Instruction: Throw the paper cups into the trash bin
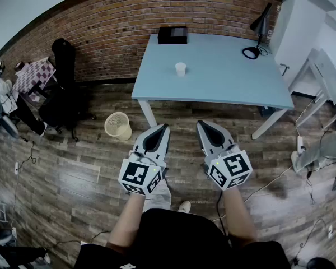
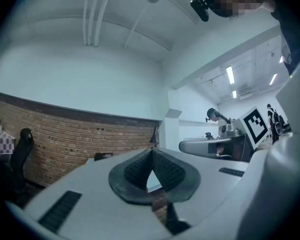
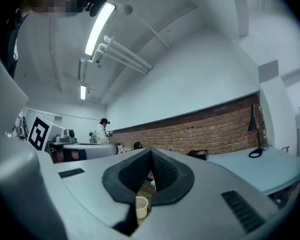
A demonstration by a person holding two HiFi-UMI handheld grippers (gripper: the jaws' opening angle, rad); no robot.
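Faced the reach, left gripper (image 1: 163, 129) and right gripper (image 1: 201, 124) closed empty, cup (image 1: 181, 69) well ahead of jaws; likely needed approach, opening.

A red-brown brick wall (image 1: 157, 21) runs along the far side of the room, with plain white wall (image 3: 190, 84) above it. The floor (image 1: 73, 167) is made of dark wood boards. A light blue table (image 1: 224, 77) with white legs stands by the bricks, with a black desk lamp (image 1: 261, 21) near its back right corner and a black box (image 1: 172, 35) at its back edge. A black office chair (image 1: 64, 66) stands to the table's left, and a long light (image 3: 97, 26) shines on the ceiling.
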